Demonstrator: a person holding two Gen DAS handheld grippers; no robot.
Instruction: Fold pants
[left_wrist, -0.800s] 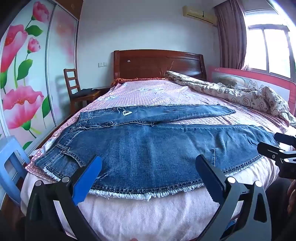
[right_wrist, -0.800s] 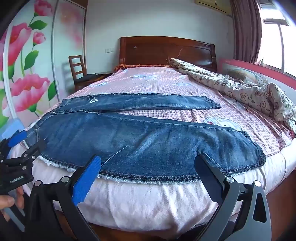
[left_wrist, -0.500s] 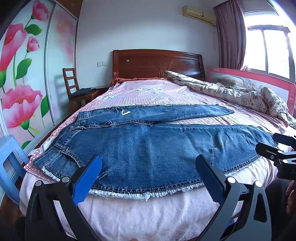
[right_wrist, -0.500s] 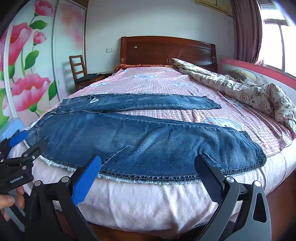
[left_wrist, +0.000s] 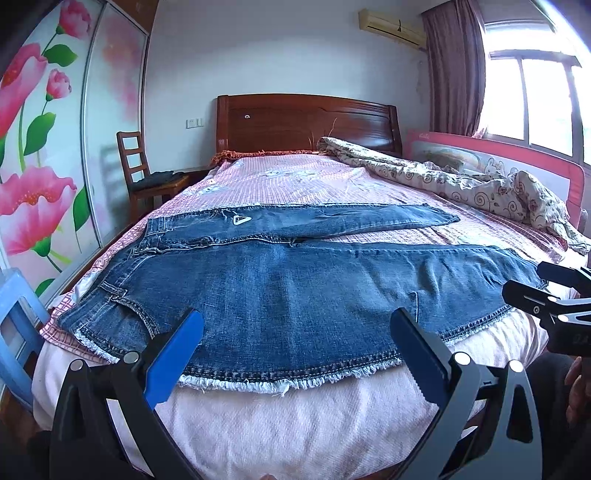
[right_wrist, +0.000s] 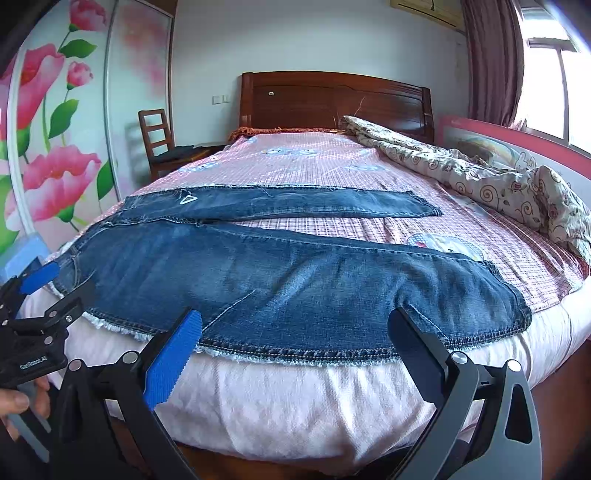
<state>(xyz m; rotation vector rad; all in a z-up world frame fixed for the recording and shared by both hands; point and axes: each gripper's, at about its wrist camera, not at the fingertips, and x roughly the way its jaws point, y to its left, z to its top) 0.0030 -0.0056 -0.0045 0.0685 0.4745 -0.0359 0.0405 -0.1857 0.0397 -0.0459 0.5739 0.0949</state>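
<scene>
Left wrist view shows blue jeans (left_wrist: 295, 291) spread flat across the foot of a bed (left_wrist: 280, 417), legs parted, waistband toward the flowered wardrobe (left_wrist: 40, 155). Just short of the frayed near hem, the left gripper (left_wrist: 295, 347) hangs with jaws spread wide and nothing between them. Right gripper (right_wrist: 295, 347) is likewise agape and empty (a crumpled quilt (right_wrist: 480, 170) lies along the far side).
</scene>
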